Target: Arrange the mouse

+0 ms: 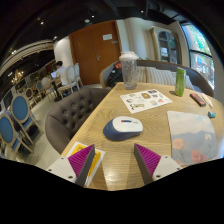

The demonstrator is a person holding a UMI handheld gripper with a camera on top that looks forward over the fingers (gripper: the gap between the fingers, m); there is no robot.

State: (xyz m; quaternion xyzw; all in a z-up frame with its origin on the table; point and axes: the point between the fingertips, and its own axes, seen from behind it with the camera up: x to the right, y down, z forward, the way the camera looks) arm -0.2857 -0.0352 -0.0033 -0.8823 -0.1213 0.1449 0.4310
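A white and grey computer mouse (125,125) lies on the wooden table (150,115), just ahead of my fingers and a little beyond them. My gripper (115,160) is open and empty, its two magenta pads (82,160) spread wide over bare table. Nothing stands between the fingers.
A clear plastic cup (129,70) stands at the table's far edge. A printed sheet (146,99) lies beyond the mouse. A green bottle (180,81) stands at the far right. A translucent mat (193,135) lies right. A yellow booklet (74,152) lies by the left finger. A grey armchair (70,110) stands left.
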